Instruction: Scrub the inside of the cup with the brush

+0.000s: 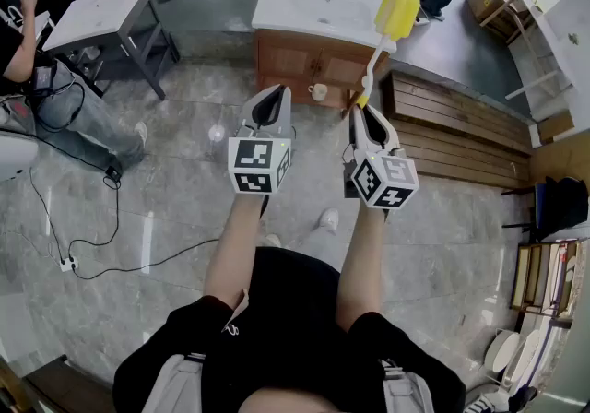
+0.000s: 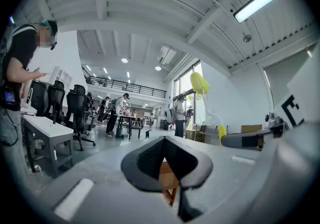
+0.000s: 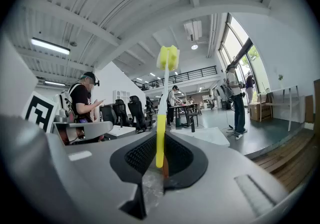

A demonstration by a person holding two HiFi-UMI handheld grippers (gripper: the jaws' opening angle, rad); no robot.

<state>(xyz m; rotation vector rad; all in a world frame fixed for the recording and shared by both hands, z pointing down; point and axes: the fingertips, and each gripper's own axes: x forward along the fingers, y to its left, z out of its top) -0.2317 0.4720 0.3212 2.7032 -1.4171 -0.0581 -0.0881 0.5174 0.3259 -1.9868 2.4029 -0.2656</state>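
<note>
My right gripper (image 1: 361,112) is shut on the brush (image 1: 373,56) at the yellow lower end of its handle. The white stem rises to a yellow sponge head (image 1: 397,13). In the right gripper view the handle (image 3: 160,138) stands upright between the jaws of that gripper (image 3: 161,162), with the sponge head (image 3: 168,58) high above. My left gripper (image 1: 270,95) is shut and holds nothing; its jaws (image 2: 165,143) meet with no gap. The brush (image 2: 201,84) shows to its right. A small pale cup (image 1: 318,91) stands far ahead, in front of a wooden cabinet, away from both grippers.
The wooden cabinet carries a white sink top (image 1: 304,4). A slatted wooden platform (image 1: 452,139) lies at the right. A grey desk (image 1: 97,19) and a seated person (image 1: 37,79) are at the left, with cables (image 1: 92,250) on the floor. Plates (image 1: 516,356) lean at the lower right.
</note>
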